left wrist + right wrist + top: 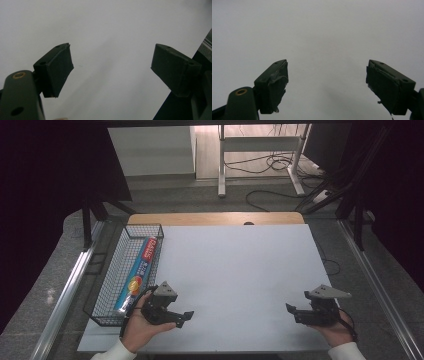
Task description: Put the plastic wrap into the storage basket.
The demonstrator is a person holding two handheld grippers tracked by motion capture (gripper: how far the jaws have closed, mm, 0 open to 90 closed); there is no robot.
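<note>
A wire basket (107,285) stands at the left edge of the table (240,270), lower left of the frame; a foil box (140,270) lies inside it

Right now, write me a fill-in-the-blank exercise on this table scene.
1. The long blue foil box lies inside the black wire ____.
2. The left gripper rests on the ____ table sheet.
3. Nothing sits between the right gripper's black fingers; they are ____.

Missing words: basket; white; open
</note>
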